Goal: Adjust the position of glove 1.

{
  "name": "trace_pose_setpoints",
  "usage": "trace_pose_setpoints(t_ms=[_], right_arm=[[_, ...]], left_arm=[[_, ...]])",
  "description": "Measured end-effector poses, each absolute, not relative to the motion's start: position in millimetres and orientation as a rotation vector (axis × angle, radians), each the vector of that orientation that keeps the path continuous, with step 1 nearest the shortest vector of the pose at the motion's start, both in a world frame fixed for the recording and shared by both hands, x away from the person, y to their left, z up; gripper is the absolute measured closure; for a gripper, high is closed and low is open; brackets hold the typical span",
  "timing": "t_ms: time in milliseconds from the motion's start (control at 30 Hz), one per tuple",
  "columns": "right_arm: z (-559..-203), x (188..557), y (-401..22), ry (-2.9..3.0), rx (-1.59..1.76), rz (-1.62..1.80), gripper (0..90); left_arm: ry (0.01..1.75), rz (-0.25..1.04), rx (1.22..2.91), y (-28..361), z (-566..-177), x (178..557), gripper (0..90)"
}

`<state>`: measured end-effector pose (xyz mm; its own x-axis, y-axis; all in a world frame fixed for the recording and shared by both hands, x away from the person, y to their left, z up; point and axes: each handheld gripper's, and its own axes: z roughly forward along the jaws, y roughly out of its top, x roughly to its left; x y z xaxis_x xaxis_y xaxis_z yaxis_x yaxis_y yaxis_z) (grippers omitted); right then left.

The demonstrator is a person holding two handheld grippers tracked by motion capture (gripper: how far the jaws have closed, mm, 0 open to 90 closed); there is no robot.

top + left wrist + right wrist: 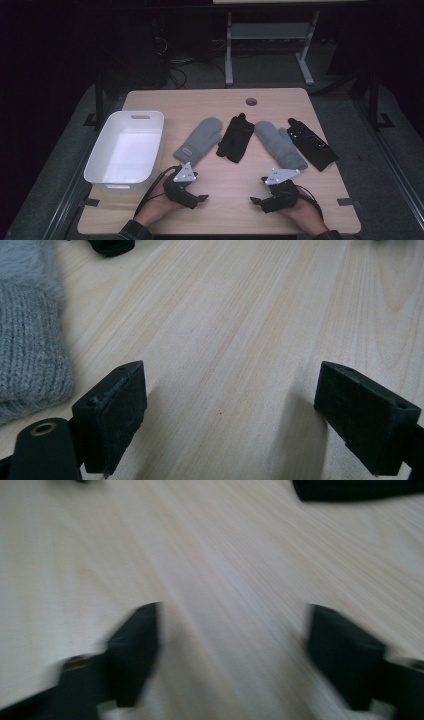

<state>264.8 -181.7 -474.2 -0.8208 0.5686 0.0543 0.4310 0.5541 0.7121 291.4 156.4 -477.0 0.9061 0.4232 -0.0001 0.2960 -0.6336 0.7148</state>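
Two grey mittens and two black gloves lie in a row across the wooden table [210, 102]: the left grey mitten [199, 138], a black glove [236, 137], the right grey mitten [278, 144] and a second black glove [311, 143]. My left gripper [201, 198] rests near the front edge, below the left mitten, and stands open over bare wood. In the left gripper view [230, 380] the knitted mitten cuff [25, 345] lies to the left of the jaws. My right gripper [255, 201] sits near the front right, open and holding nothing; its own view [232, 615] is blurred.
A white plastic bin [102, 150] stands at the table's left side, with nothing seen inside. A round cable hole [251, 101] sits near the far edge. Beyond the table are a metal stand [229, 55] and cables on the dark floor.
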Motion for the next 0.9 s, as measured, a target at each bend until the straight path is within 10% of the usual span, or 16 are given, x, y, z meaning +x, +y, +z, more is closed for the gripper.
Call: trace_pose_setpoints(t_ms=[433,900], right_arm=[[-443,290,-207,2.539,0.951,1.143,89.6],[-425,314,-238,2.427,1.009,1.142,90.0]], left_arm=[[0.509,0.213,2.291,156,-478,292,12.5],[0.51,0.212,2.289,156,-478,292,12.5]])
